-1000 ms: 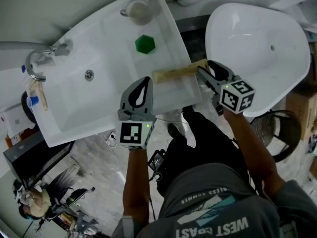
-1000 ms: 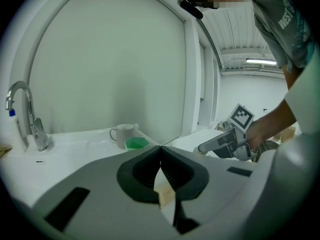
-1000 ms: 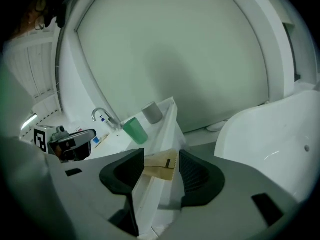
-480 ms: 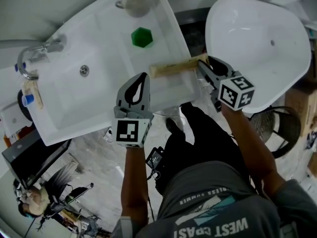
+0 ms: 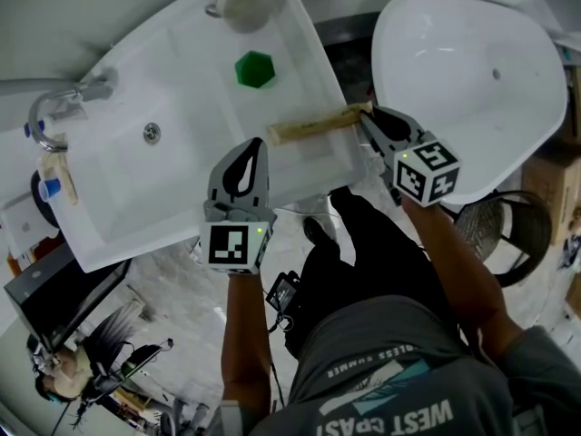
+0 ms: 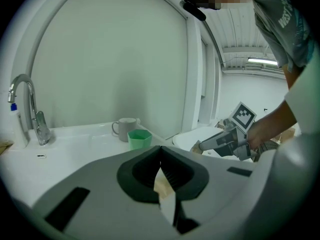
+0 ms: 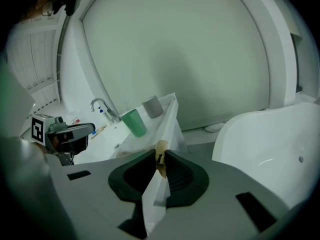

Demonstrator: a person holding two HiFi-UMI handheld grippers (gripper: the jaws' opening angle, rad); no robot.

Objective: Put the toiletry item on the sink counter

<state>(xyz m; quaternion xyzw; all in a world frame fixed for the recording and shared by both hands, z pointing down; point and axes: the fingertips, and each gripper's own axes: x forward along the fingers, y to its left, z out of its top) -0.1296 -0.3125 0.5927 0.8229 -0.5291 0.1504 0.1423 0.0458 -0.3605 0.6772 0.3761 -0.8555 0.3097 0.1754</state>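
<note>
Sink counter, right edge: right gripper jaws, just closing, are pinching toiletry item; left gripper is idling, jaws together. Next: lifting it inward.

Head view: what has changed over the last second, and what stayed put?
The right hand-held gripper has just been closing its jaws on the right end of the toiletry pack, now pinched between them. The left hand-held gripper stays shut on the pack's other end. The pack, the green cup and the mug kept their places on the sink counter.
</note>
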